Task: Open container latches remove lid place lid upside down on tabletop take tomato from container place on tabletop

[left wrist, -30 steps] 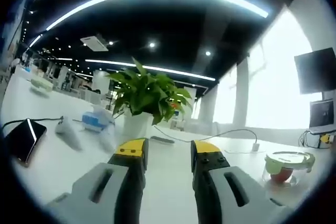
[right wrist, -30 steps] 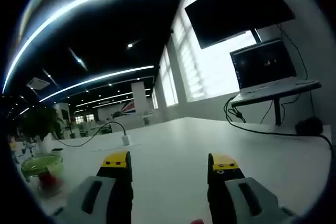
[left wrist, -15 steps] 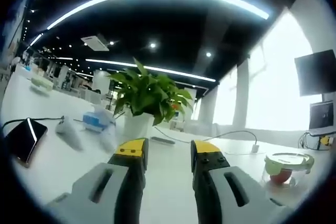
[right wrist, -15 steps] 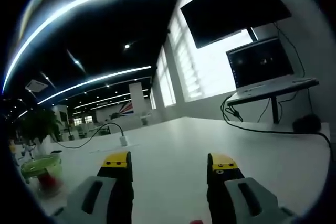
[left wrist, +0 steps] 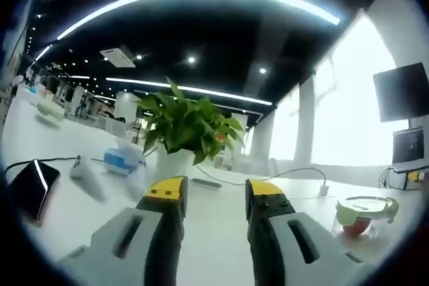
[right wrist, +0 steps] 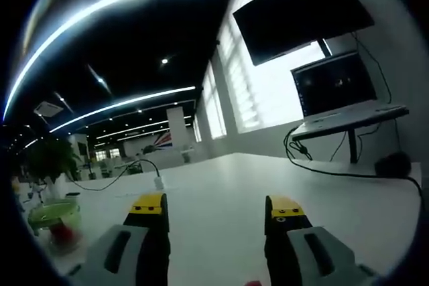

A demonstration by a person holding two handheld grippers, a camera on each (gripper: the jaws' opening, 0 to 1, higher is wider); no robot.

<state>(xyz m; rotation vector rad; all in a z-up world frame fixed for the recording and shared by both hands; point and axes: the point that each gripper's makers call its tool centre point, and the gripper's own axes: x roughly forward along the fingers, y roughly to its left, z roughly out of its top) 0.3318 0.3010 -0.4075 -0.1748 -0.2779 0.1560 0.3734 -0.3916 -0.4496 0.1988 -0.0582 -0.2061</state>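
In the left gripper view, the potted plant [left wrist: 182, 132] stands on the counter [left wrist: 214, 222] beyond the jaws, the phone [left wrist: 30, 189] lies far left, and the container [left wrist: 364, 213] sits far right with a tomato [left wrist: 353, 226] in it. In the right gripper view, the container [right wrist: 52, 222] sits left of the jaws and a laptop [right wrist: 338, 95] stands behind on the right.

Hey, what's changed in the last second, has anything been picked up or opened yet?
Nothing has been picked up or opened. Only the cameras drifted slightly. The container stays on the tabletop with its lid on and the tomato inside. The left gripper and right gripper remain open and empty.
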